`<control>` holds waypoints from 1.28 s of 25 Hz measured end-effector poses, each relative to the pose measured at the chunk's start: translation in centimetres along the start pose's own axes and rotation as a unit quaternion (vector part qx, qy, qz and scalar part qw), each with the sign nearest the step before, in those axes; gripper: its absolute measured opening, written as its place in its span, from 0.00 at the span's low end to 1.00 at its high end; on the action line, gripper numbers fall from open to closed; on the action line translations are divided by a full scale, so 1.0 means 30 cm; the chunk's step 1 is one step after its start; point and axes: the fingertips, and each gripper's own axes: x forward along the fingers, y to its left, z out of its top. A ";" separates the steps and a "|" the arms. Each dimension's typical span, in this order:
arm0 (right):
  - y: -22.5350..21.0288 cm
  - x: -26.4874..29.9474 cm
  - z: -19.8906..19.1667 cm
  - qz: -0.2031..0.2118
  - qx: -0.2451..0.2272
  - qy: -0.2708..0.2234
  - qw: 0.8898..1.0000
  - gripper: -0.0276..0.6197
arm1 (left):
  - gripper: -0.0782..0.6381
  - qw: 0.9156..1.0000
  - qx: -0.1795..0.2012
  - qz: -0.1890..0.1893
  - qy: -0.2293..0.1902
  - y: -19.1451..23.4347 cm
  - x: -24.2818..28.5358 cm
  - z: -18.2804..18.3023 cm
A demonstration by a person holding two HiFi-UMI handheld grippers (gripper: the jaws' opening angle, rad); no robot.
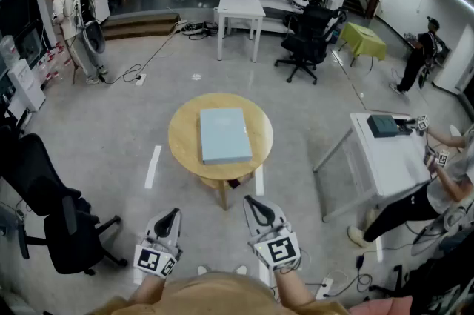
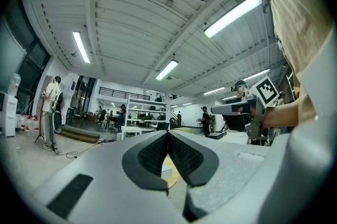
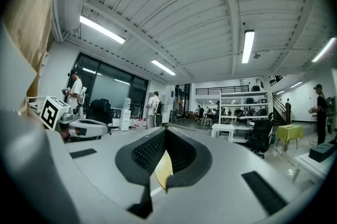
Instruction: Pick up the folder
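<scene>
A pale blue folder (image 1: 224,134) lies flat on a small round wooden table (image 1: 185,136) in the middle of the head view. My left gripper (image 1: 172,215) and right gripper (image 1: 253,202) hang side by side below the table's near edge, apart from it, both shut and empty. In the left gripper view the closed tips (image 2: 168,136) meet, and a sliver of the table (image 2: 171,175) with the folder's edge (image 2: 165,171) shows between the pads. In the right gripper view the shut tips (image 3: 165,132) frame a strip of the tabletop (image 3: 164,170).
A black office chair (image 1: 55,213) stands at my left. A white table (image 1: 391,158) with a dark box (image 1: 384,125) is at the right, where another person (image 1: 437,187) holds grippers. Further off are a white table (image 1: 241,10), a black chair (image 1: 307,35) and people.
</scene>
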 end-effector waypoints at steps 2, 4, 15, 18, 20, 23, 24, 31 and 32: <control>-0.009 -0.019 0.012 0.002 0.001 -0.003 1.000 0.04 | 0.11 1.000 -0.002 0.008 -0.002 -0.006 -0.001 0.012; -0.020 -0.031 0.020 0.003 0.000 -0.006 1.000 0.04 | 0.11 1.000 0.000 0.013 -0.003 -0.011 0.003 0.022; -0.101 -0.066 0.005 0.000 0.051 -0.016 0.999 0.04 | 0.11 1.000 0.003 0.021 0.006 -0.035 0.057 0.018; -0.142 -0.071 -0.017 -0.003 0.037 -0.011 0.999 0.05 | 0.11 1.000 0.002 0.023 0.010 -0.062 0.084 0.002; -0.165 -0.073 -0.031 -0.001 0.036 -0.010 0.999 0.05 | 0.11 1.000 0.001 0.026 0.014 -0.079 0.100 -0.011; -0.207 -0.075 -0.048 0.005 0.038 -0.010 0.999 0.05 | 0.11 0.999 0.002 0.035 0.017 -0.102 0.130 -0.020; -0.225 -0.079 -0.057 0.007 0.037 -0.009 0.999 0.05 | 0.11 0.999 0.002 0.038 0.016 -0.113 0.144 -0.024; -0.323 -0.132 -0.110 0.024 0.032 -0.008 0.999 0.05 | 0.11 0.998 0.000 0.068 0.010 -0.179 0.199 -0.059; -0.327 -0.137 -0.115 0.025 0.033 -0.007 0.999 0.05 | 0.11 0.997 -0.001 0.071 0.011 -0.184 0.198 -0.065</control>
